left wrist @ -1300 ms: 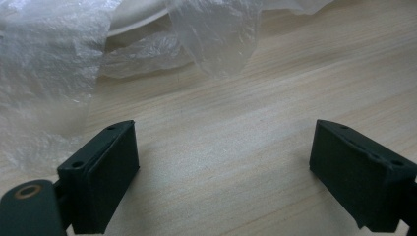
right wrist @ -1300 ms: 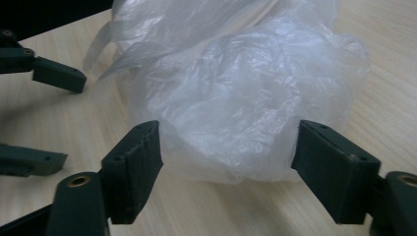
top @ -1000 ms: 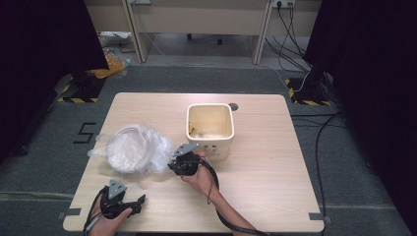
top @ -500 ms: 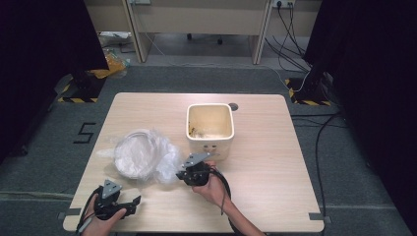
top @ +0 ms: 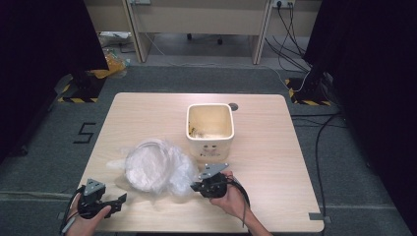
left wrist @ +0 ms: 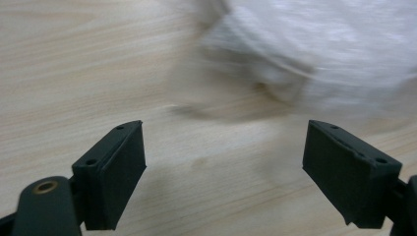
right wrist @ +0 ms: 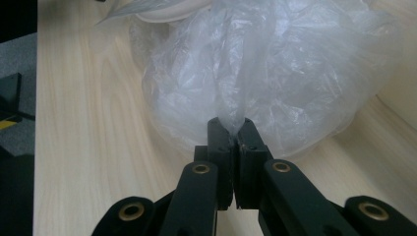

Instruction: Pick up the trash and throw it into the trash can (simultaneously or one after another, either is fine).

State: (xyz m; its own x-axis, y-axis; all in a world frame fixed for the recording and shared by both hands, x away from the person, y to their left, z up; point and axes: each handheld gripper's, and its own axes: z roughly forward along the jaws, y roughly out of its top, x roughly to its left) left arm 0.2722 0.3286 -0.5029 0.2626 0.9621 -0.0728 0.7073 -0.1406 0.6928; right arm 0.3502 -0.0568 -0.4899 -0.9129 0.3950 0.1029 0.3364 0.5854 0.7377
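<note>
Right gripper (right wrist: 231,129): jaws pressed nearly together at the bottom centre of the right gripper view, pinching a gathered fold of the plastic bag (right wrist: 265,69). They have just finished closing on that film. The grip sits on the bag's near edge, probably so the thin plastic can be pulled or lifted without crushing what is inside.

Right gripper in the high view (top: 210,183): lower centre of the frame, hand behind it, nose pointing left into the crumpled plastic.

Plastic bag (top: 155,167): clear, wrinkled, lying on the table left of lower centre, bunched around a round white item whose nature is hard to tell. Its right side touches the right gripper; its left side lies loose.

Left gripper (left wrist: 223,167): jaws wide apart at the lower corners of the left gripper view, nothing between them but bare wood. The bag's blurred edge (left wrist: 314,59) fills the upper right, near but apart from the jaws. It looks poised to take the opposite edge, so the bag could be spread between two grips.

Left gripper in the high view (top: 101,199): lower left, close to the table's front edge.

Bin (top: 209,129): cream, square, open-topped, centre of the frame just above and right of the bag, some scraps at its bottom; likely where the bag belongs.

Table (top: 275,152): pale wood.
</note>
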